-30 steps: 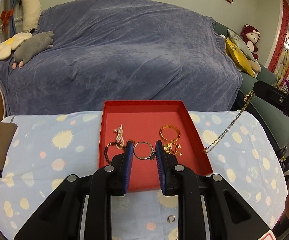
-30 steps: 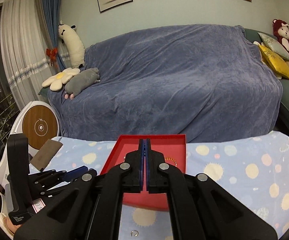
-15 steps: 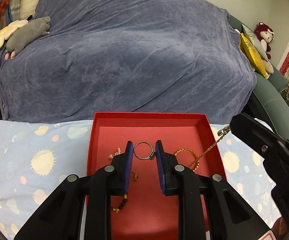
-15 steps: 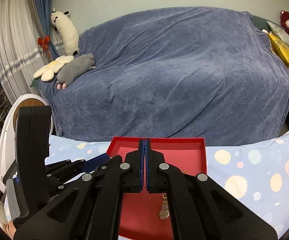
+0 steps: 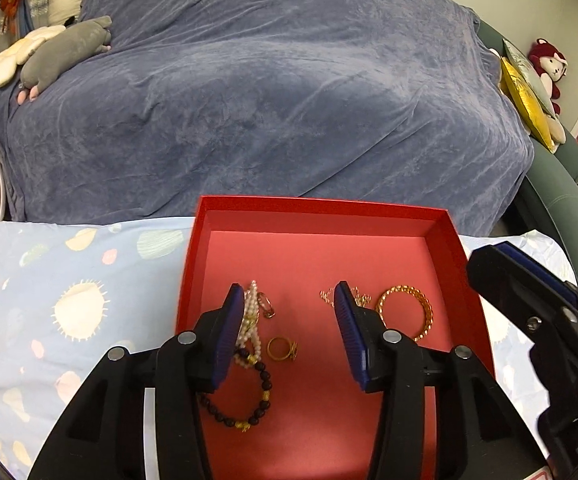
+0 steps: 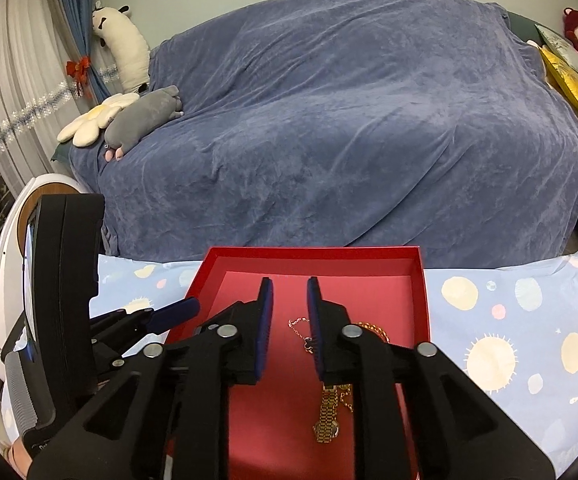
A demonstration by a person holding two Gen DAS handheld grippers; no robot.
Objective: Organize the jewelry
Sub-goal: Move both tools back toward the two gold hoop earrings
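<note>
While its two blue-padded jaws are spreading apart, the left claw (image 5: 289, 312) hangs over the flat red cardboard box (image 5: 321, 206) and pinches nothing. On the box floor between the jaws lies a small gold ring (image 5: 282, 350). Just beside the left jaw there is a string of white pearl beads (image 5: 251, 312), and below it a loop of dark round beads with gold bits (image 5: 255, 394). A tiny pinkish ring (image 5: 265, 307) sits next to the pearls. By the right jaw lies a round gold chain bracelet (image 5: 406, 316), and a thin gold chain (image 5: 326, 295) peeks out near the jaw tip. The right claw (image 6: 290, 296) is over the same red box (image 6: 423, 288), and its jaws are opening too, with nothing between the pads. Under it lies a thin gold necklace with a dark clover charm (image 6: 305, 334), and lower down a gold watch band (image 6: 328, 420) rests on the box floor. The box sits on a desk with a light blue cloth with suns and dots (image 5: 73, 280). Behind the desk is a sofa under a big blue-grey velvet cover (image 5: 269, 100). On its left side rest a soft grey toy animal (image 5: 65, 50) and a cream flower pillow (image 5: 15, 54). On the right are a shiny yellow pillow (image 5: 523, 96) and a red and white plush toy (image 5: 547, 66).
</note>
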